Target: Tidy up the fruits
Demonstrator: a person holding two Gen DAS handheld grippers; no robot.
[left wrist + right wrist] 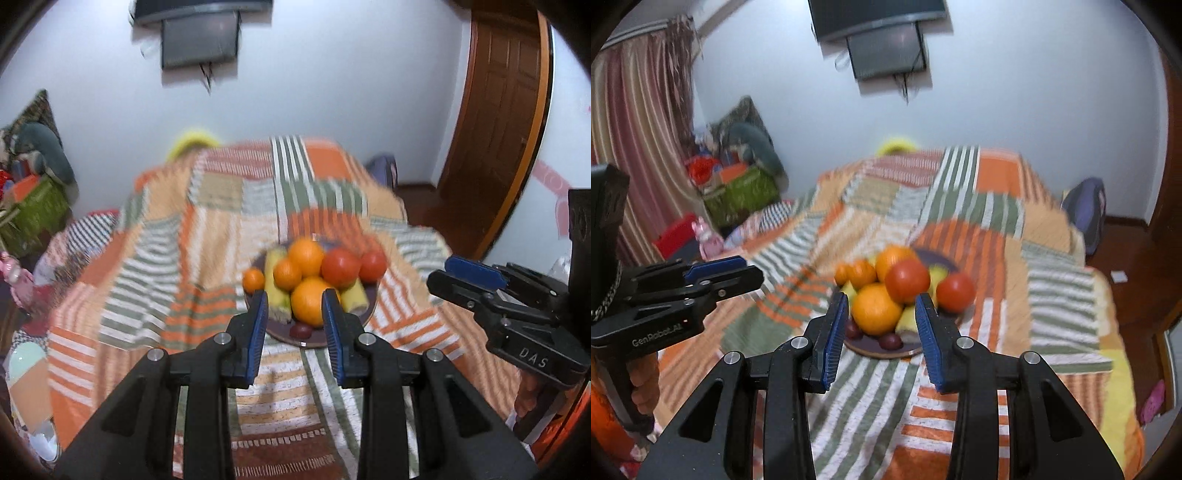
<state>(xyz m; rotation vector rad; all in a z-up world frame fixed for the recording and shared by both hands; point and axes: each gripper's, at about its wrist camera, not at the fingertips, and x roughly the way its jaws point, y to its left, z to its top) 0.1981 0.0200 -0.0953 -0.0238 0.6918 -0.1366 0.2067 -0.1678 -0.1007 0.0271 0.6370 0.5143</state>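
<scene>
Both claws hang above the bed point(221, 221), and nothing sits between either pair of pads. The left claw point(295, 325) shows a clear gap between its blue pads, empty. The right claw point(882, 328) likewise stands parted and empty, pads clear of everything. Ahead of them, the purple plate point(364, 314) rests on the orange-and-green striped blanket point(979, 206), piled high: a big orange point(309, 301) at the front, smaller oranges behind, two red tomatoes point(340, 267) on the right side, bananas point(277, 291) tucked underneath, dark plums point(890, 340) at the near rim. One small orange point(253, 279) perches at the plate's left edge. Everything is a bit blurred.
</scene>
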